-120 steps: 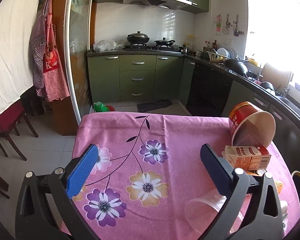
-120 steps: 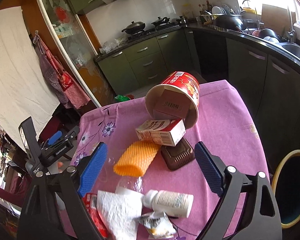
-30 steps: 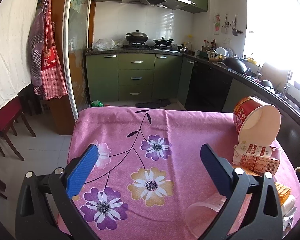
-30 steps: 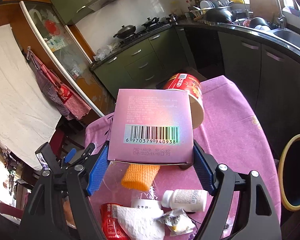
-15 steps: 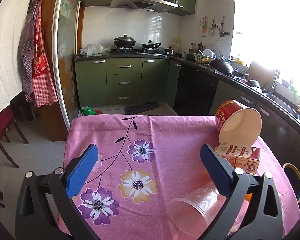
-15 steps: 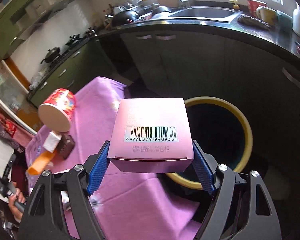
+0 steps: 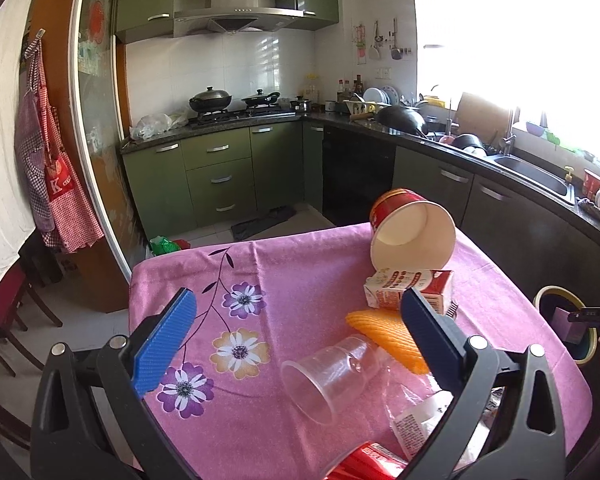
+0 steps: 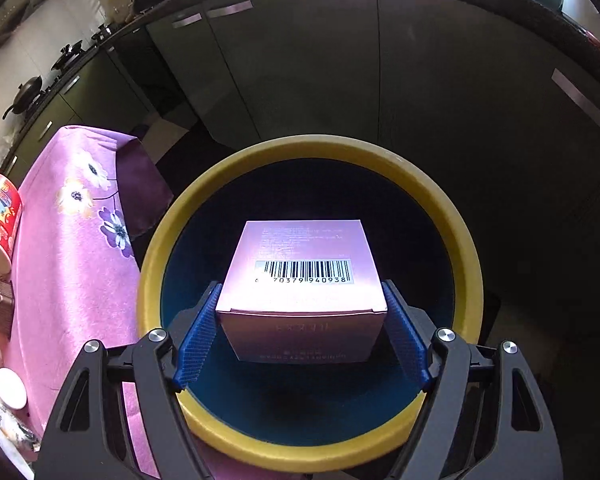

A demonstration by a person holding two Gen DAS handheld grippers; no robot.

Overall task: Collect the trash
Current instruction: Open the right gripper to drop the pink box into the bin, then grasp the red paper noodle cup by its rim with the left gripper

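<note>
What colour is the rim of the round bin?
Yellow rim, dark inside; clearest in the right wrist view.

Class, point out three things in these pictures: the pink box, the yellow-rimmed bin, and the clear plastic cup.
pink box (image 8: 300,276): right wrist view, on its barcoded top face.
yellow-rimmed bin (image 8: 312,148): right wrist view, on the far rim.
clear plastic cup (image 7: 332,372): left wrist view, on its side wall.

This is a kitchen in a home. Green cupboards (image 7: 216,172) run along the walls under a dark counter (image 7: 440,144). Two pans (image 7: 211,100) sit on the stove, with a metal hood (image 7: 236,8) above them. There is a sink (image 7: 536,172) with a tap by a bright window, and plates (image 7: 374,94) drying near it. Aprons (image 7: 56,184) hang on the left. A table has a pink flowery cloth (image 7: 284,280)
</note>
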